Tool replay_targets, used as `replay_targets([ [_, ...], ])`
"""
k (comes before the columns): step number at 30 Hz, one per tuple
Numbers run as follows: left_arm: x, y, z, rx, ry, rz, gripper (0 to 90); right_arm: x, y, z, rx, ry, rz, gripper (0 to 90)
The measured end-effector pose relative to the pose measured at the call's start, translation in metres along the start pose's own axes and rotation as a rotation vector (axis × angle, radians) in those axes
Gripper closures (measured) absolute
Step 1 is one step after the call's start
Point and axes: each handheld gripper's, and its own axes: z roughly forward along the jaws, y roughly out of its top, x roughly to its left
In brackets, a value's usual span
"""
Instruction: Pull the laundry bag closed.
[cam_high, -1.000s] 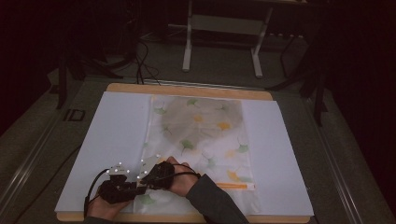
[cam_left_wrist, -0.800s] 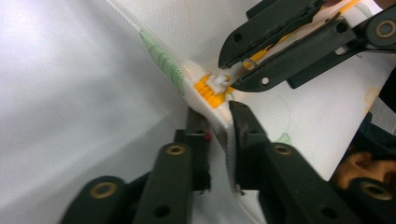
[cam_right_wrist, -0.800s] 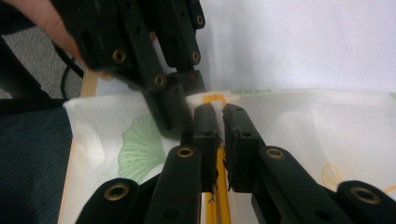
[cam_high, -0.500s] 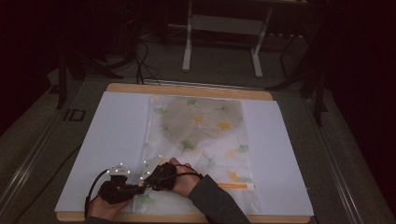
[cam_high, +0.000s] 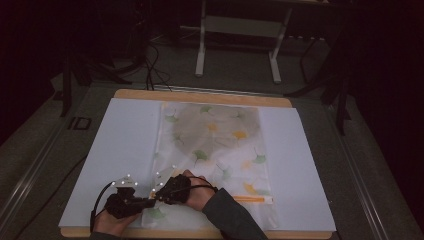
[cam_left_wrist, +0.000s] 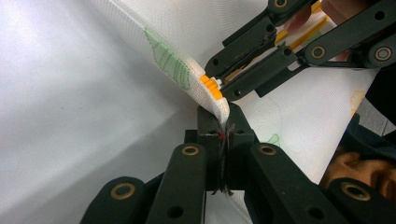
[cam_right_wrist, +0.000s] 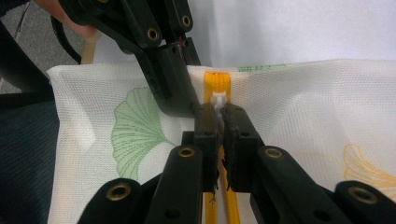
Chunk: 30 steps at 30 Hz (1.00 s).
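While the mesh bag (cam_high: 215, 150) lies lengthwise away from the person, the left gripper (cam_left_wrist: 223, 122), having just closed, pinches its near corner. The right gripper (cam_right_wrist: 218, 109) clamps the white zipper pull (cam_right_wrist: 218, 99) (orange zipper (cam_high: 252, 199) crosswise).

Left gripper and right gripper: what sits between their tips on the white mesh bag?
Left gripper view: between left gripper and right gripper, just the orange zipper end on the white leaf-print mesh bag.

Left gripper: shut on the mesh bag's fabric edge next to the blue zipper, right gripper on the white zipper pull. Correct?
Not quite: the zipper is orange, not blue, as the right gripper view shows. The rest holds: the left gripper is shut on the mesh bag edge beside it, and the right gripper pinches the white zipper pull.
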Motion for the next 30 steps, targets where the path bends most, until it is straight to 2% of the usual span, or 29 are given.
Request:
replay_targets([
  [15, -0.0002, -0.0001, -0.0008, -0.002, -0.010, 0.000, 88.1, 0.0005, -0.0033, -0.0001, 0.008, -0.004, -0.005, 86.3],
  [30, 0.0004, -0.0002, -0.0035, -0.027, -0.035, -0.005, 88.1, 0.0014, -0.0086, 0.0014, 0.018, -0.020, -0.023, 90.0],
])
